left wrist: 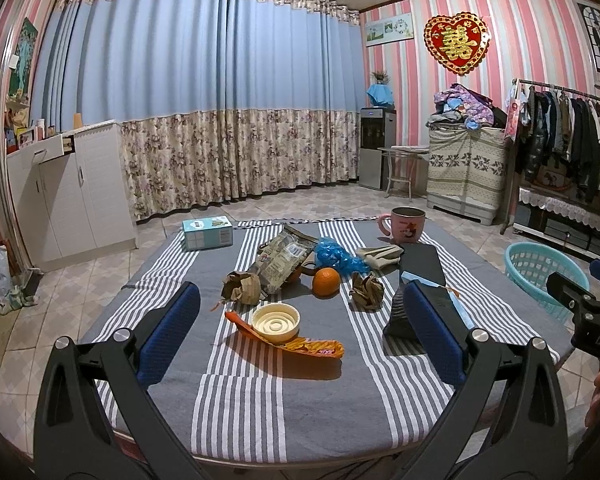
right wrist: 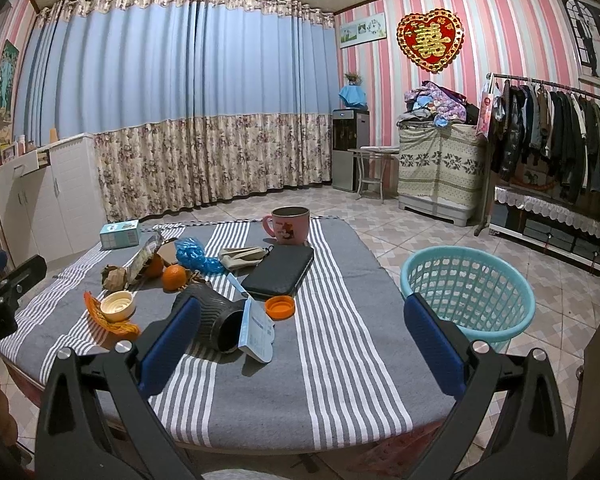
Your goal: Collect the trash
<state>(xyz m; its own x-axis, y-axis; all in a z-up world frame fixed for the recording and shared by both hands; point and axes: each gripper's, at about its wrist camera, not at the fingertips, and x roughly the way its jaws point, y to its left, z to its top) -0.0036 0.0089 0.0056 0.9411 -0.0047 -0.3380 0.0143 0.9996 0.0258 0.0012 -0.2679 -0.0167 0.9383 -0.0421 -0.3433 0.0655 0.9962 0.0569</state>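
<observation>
Litter lies on a striped table (left wrist: 260,408): an orange snack wrapper (left wrist: 300,346) under a cream lid (left wrist: 275,321), two crumpled brown paper balls (left wrist: 242,287) (left wrist: 367,290), a printed foil packet (left wrist: 284,258) and a blue plastic wad (left wrist: 334,255). An orange bottle cap (right wrist: 280,307) lies by a toppled black cup (right wrist: 214,316). My left gripper (left wrist: 300,336) hovers open over the wrapper and lid, holding nothing. My right gripper (right wrist: 300,340) is open above the table's right part, nothing between its fingers. A turquoise basket (right wrist: 470,296) stands on the floor right of the table.
Also on the table: an orange (left wrist: 326,281), a pink mug (left wrist: 406,224), a black case (left wrist: 422,264), a teal box (left wrist: 207,233), a folded cloth (left wrist: 380,255) and a blue-white carton (right wrist: 256,328). White cabinets (left wrist: 68,196) stand left; a clothes rack (left wrist: 572,140) right.
</observation>
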